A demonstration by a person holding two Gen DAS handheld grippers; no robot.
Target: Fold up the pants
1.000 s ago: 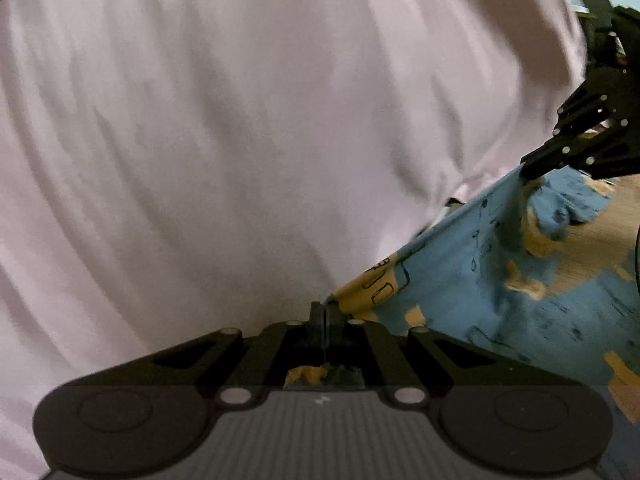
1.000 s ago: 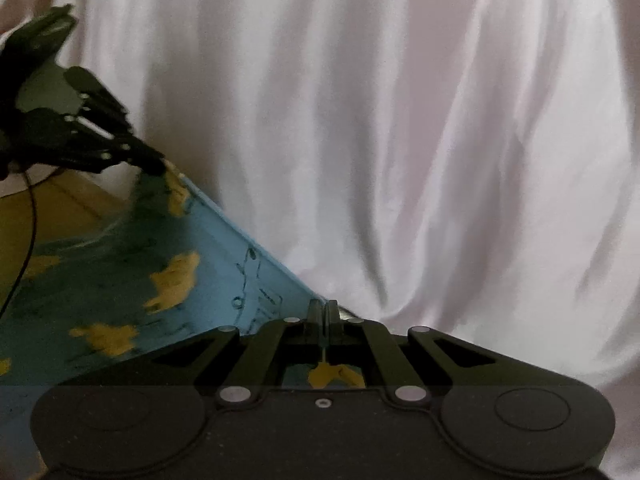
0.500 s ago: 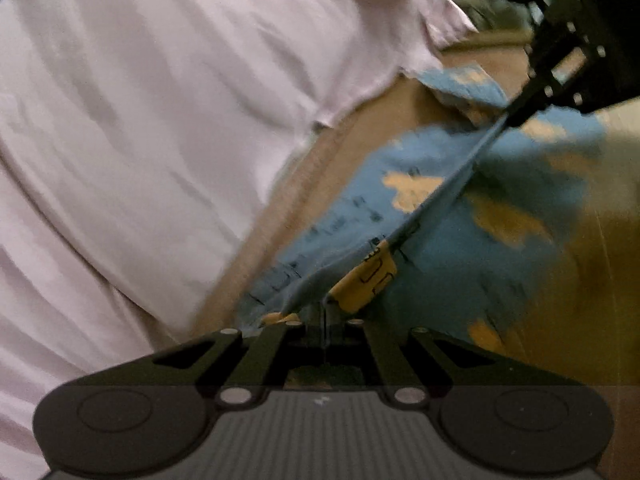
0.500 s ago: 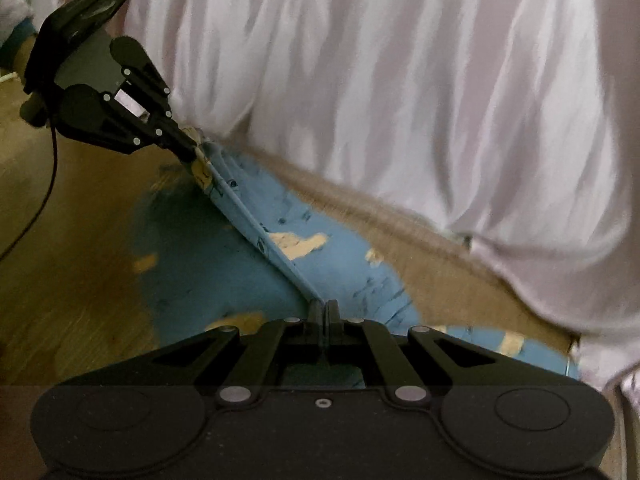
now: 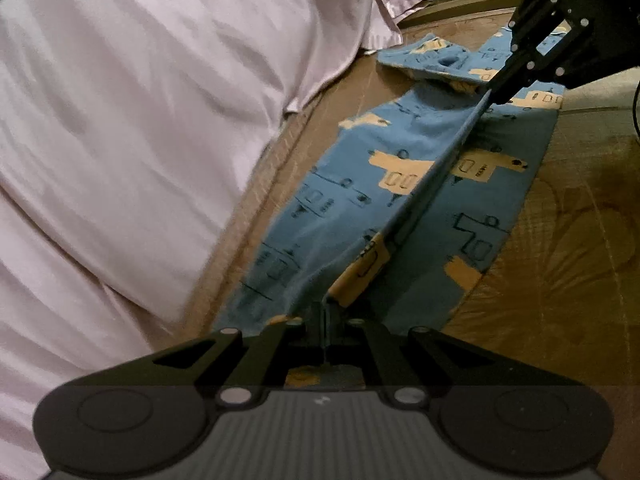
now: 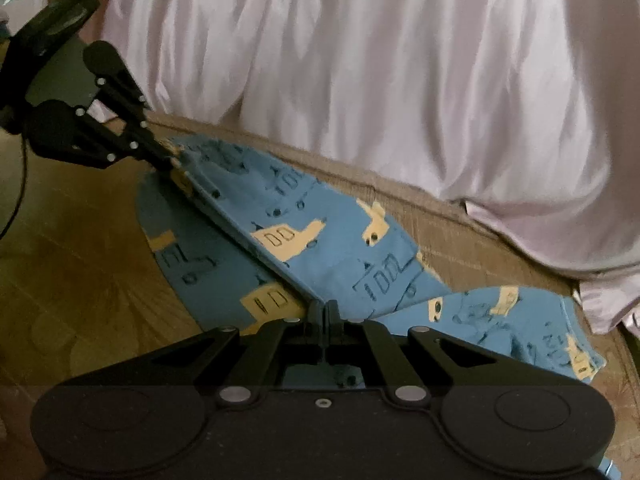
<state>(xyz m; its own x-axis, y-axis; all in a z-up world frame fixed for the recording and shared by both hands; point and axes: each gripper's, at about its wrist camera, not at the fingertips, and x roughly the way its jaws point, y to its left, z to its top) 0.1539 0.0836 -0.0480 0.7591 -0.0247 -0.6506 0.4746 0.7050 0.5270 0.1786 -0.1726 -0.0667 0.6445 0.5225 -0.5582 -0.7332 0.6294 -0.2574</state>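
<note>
Pale sheet (image 5: pixel 132 128): pinkish, satiny and wrinkled; it fills the far side of both my views and drapes down to the brown surface beside the pants.
Brown surface (image 5: pixel 568 232): patterned, woven-looking; a bare strip of it shows between the sheet's edge and the pants.
Pants (image 6: pixel 332 240): blue with yellow vehicle prints; lying on the brown surface just beside the sheet. One edge is lifted and drawn into a taut ridge running between my two grippers, with cloth sloping down to the surface on either side. A further bunched part lies flat off to the right in my right view.
Left gripper (image 5: pixel 325 312): my fingers are pressed together on one end of the raised pants edge, at a yellow patch; from my right view (image 6: pixel 170 156) it is seen clamping that same end.
Right gripper (image 6: pixel 325 310): my fingers are pinched tight on the other end of the ridge; from my left view (image 5: pixel 494 94) it grips the far end.
</note>
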